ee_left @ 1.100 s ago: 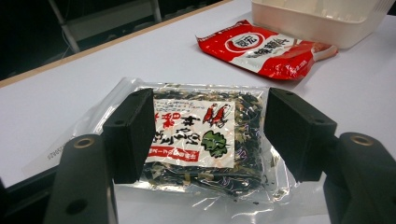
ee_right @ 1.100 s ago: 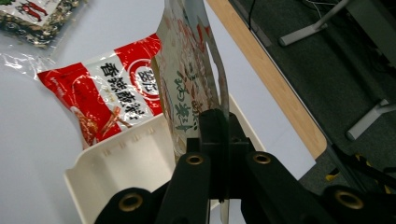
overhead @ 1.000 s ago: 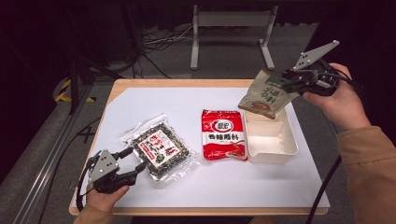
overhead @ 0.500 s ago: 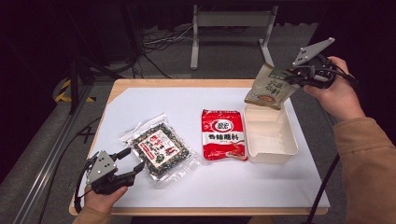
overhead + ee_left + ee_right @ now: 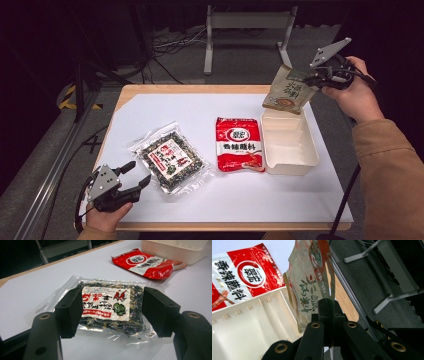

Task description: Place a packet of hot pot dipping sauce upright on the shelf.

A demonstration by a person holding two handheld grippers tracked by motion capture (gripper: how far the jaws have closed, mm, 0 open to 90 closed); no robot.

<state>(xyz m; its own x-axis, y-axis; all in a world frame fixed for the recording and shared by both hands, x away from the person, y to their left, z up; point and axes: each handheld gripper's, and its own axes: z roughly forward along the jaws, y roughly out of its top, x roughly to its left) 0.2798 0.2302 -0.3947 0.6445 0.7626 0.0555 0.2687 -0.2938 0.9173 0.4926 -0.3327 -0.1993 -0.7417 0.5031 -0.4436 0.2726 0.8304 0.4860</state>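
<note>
white bench (image 5: pixel 200 115): your right hand-held gripper (image 5: pixel 320 80), clamped on the tan pouch (image 5: pixel 287 92), has drifted beyond the tray's (image 5: pixel 290 165) far edge; left hand-held gripper (image 5: pixel 131 176) gapes idle.

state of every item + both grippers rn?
beige sauce packet: lifted, hanging over the tray's far end
right gripper: shut on the packet's edge
white plastic tray: empty, on the table
red seasoning packet: flat, sealed, beside the tray
clear seaweed packet: flat, sealed
left gripper: open, packet ahead of the jaws, not gripped

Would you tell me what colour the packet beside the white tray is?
Red packet with a white band; clearest in the high view.
</note>
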